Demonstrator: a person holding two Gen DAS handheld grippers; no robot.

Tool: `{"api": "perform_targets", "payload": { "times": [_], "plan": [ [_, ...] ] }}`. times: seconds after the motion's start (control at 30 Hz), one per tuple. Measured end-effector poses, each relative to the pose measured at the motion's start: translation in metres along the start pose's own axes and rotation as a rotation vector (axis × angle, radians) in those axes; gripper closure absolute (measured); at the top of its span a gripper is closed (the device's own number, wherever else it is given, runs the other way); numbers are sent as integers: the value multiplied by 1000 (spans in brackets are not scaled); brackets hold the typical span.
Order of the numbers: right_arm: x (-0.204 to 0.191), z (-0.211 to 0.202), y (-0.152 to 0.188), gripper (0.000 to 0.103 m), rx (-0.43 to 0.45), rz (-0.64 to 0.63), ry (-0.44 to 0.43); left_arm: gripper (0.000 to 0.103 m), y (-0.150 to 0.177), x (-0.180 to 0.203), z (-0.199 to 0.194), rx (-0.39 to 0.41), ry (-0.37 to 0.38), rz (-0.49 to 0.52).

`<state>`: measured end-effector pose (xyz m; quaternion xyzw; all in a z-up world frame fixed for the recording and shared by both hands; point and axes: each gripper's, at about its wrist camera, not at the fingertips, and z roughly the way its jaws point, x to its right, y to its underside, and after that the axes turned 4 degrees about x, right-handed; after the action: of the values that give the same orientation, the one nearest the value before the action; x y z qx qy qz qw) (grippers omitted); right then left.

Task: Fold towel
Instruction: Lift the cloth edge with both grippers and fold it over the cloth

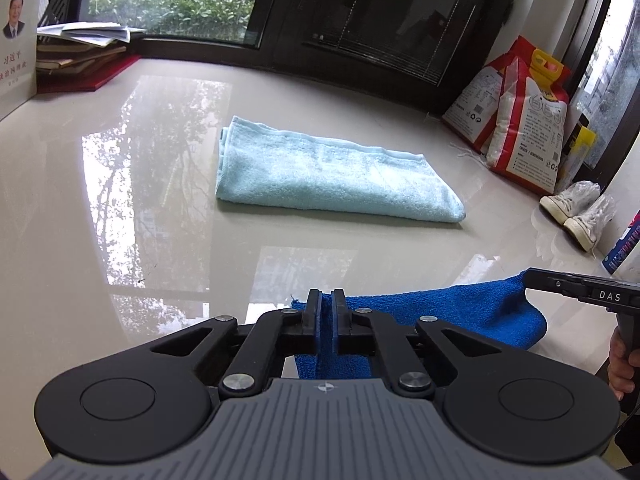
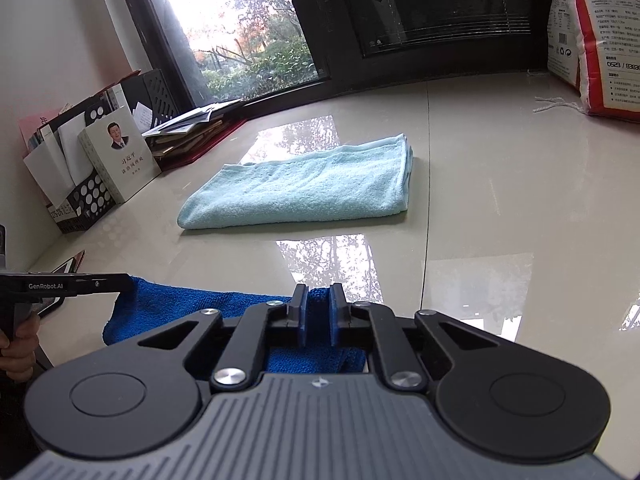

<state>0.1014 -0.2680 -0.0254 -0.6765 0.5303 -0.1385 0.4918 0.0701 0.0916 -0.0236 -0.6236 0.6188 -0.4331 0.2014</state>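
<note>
A dark blue towel (image 1: 448, 316) hangs stretched between my two grippers, just above the glossy pale floor. My left gripper (image 1: 326, 312) is shut on its left end. My right gripper (image 2: 318, 308) is shut on its right end; the blue towel also shows in the right wrist view (image 2: 180, 300). In the left wrist view the right gripper (image 1: 532, 280) enters from the right edge. In the right wrist view the left gripper (image 2: 126, 280) enters from the left. A folded light blue towel (image 1: 320, 172) lies flat on the floor ahead, also in the right wrist view (image 2: 304, 188).
Books and a black file holder (image 2: 80, 184) stand at the left wall. Red and white sacks (image 1: 520, 120) and white sneakers (image 1: 576, 212) stand at the right. Dark window frames (image 1: 380, 32) run along the back.
</note>
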Motion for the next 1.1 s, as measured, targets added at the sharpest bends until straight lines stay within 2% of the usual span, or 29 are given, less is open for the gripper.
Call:
{"api": "perform_targets", "payload": {
  "times": [0.47,0.77,0.9,1.1],
  "plan": [
    [1,-10,0,92,12,14,21,98,-4,-1,18,-16,4,7],
    [1,-6,2,88,6,6,72,97,-1,-5,21,-29,-41,20],
    [0,-7,-1,63,18,-7,114,96,-2,-4,16,-19,-59,33],
    [-11,-9,-2,63,23,-59,94,96,-3,8,8,2,-34,56]
  ]
}}
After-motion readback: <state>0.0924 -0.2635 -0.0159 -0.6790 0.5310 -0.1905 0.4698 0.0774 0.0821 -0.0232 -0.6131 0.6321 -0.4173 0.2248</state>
